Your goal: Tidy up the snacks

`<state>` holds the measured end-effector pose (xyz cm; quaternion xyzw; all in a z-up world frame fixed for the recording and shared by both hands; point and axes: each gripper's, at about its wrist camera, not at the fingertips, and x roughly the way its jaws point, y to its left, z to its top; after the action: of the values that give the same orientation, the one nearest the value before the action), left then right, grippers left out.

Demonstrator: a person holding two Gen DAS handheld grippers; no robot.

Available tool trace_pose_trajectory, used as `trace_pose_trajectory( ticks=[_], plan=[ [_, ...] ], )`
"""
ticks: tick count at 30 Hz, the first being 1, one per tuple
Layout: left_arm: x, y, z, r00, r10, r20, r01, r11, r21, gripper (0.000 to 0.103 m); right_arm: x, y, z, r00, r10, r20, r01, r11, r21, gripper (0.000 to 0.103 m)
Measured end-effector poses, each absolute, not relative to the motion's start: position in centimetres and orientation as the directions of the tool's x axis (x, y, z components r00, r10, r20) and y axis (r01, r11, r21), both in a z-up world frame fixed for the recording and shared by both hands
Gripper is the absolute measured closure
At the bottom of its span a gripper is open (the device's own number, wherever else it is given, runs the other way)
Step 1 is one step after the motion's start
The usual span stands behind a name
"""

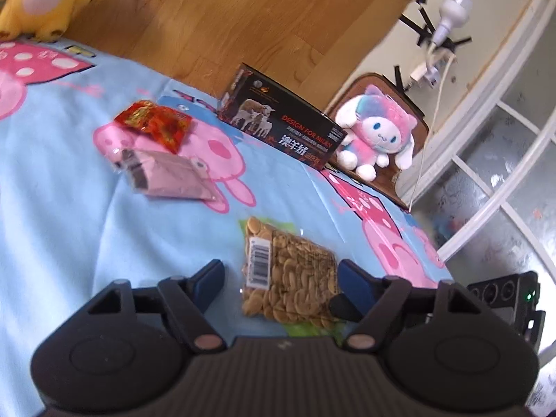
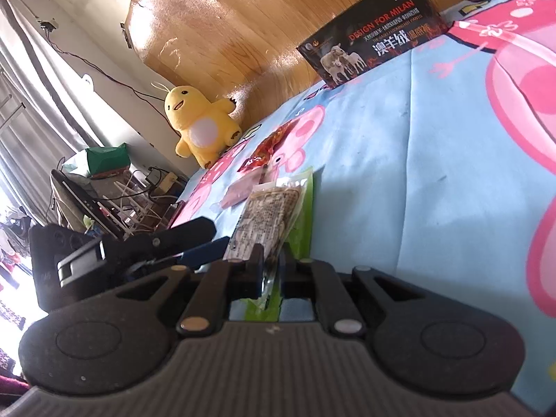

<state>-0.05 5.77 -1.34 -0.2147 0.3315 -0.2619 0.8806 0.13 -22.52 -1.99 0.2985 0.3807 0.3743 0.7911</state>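
Note:
A clear bag of nuts (image 1: 288, 271) with a green edge and a barcode label lies on the blue cartoon bedsheet (image 1: 69, 229). My left gripper (image 1: 279, 278) is open, its blue pads either side of the bag. My right gripper (image 2: 272, 264) is shut on the near edge of the same bag of nuts (image 2: 271, 205). A red snack packet (image 1: 154, 125) and a pink snack packet (image 1: 166, 173) lie farther off on the sheet; both also show in the right wrist view, the red packet (image 2: 267, 146) behind the pink one (image 2: 241, 189). The left gripper's fingers (image 2: 194, 243) show at left there.
A black box with sheep printed on it (image 1: 281, 125) stands against the wooden headboard (image 1: 226, 21). A yellow plush (image 2: 199, 125) sits at the bed's far corner. A pink-blue plush (image 1: 377, 132) sits on a chair beside the bed. Cluttered cables and bags (image 2: 114, 187) lie off the bed edge.

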Motion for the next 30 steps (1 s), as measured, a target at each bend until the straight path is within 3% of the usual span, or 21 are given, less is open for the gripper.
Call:
trace_pose_trajectory(
  ticks=[1,2,5,8,10,13,16,22,30],
  plan=[
    [0.1,5.5,-1.4,0.630,-0.623,-0.464,0.345,0.760,-0.551,0.007,0.1,-22.6,-2.0,0.431,0.819,-0.379,-0.367,0.542,0.756,0.093],
    [0.2,5.2,-1.4,0.612,-0.646,-0.455,0.373,0.744,-0.554,0.001,0.1,-22.6,-2.0,0.432,0.819,-0.378,-0.368,0.542,0.755,0.092],
    [-0.1,3.8,-1.3,0.622,-0.626,-0.471,0.401,0.771,-0.495,0.003,0.0,-22.6,-2.0,0.436,0.816,-0.378,-0.364,0.545,0.756,0.091],
    [-0.8,2.6,-1.2,0.660,-0.562,-0.498,0.404,0.825,-0.395,0.026,0.0,-22.7,-1.8,0.441,0.805,-0.396,-0.371,0.565,0.737,0.091],
    [-1.0,2.8,-1.2,0.673,-0.537,-0.509,0.391,0.842,-0.372,0.053,0.0,-22.6,-1.2,0.454,0.785,-0.421,-0.393,0.600,0.696,0.090],
    [-0.9,3.7,-1.3,0.659,-0.560,-0.502,0.384,0.825,-0.415,0.066,-0.1,-22.5,-0.6,0.480,0.762,-0.436,-0.425,0.636,0.644,0.090],
    [-1.5,3.9,-0.9,0.664,-0.577,-0.475,0.390,0.810,-0.438,0.072,-0.1,-22.6,-0.5,0.491,0.755,-0.434,-0.441,0.645,0.624,0.091],
    [-1.1,2.3,0.7,0.661,-0.603,-0.446,0.421,0.790,-0.445,0.072,-0.2,-23.5,0.7,0.542,0.723,-0.429,-0.469,0.683,0.560,0.091],
    [0.7,-3.9,-0.6,0.527,-0.661,-0.534,0.513,0.749,-0.420,0.072,-1.8,-27.3,0.4,0.611,0.603,-0.514,-0.374,0.791,0.483,0.091]
  ],
)
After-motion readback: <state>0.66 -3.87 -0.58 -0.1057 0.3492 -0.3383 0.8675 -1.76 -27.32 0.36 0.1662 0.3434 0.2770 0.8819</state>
